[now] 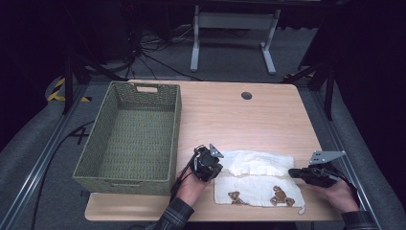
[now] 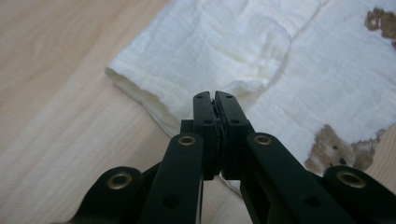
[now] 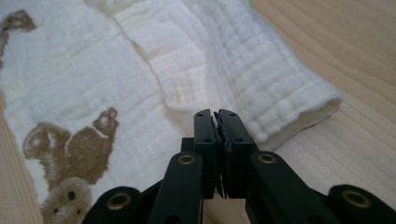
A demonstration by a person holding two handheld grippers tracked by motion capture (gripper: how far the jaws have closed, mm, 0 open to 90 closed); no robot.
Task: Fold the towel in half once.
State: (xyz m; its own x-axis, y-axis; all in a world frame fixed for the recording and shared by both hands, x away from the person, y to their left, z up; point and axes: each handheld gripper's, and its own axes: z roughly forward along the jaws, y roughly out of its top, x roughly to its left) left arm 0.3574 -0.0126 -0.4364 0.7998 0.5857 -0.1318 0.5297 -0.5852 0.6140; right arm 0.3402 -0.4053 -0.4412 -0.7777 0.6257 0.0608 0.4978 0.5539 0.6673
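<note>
Both tools at the folded cloth (image 1: 261, 179) on the counter (image 1: 239, 120).
Left tool (image 1: 209, 165) and right tool (image 1: 293, 173): jaws together, nothing between, at opposite cloth ends.

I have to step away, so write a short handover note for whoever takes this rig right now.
Left gripper: jaws shut, at the left end of the cloth; whether fabric is pinched is unclear.
Right gripper: jaws shut, at the cloth's right end, grip likewise unclear.
Cloth: cream with brown bear prints, near the table's front edge, far half folded over toward you.
Basket: green wicker, at the left.
Done: one fold.
Left, probably: further folding, then into the basket.
</note>
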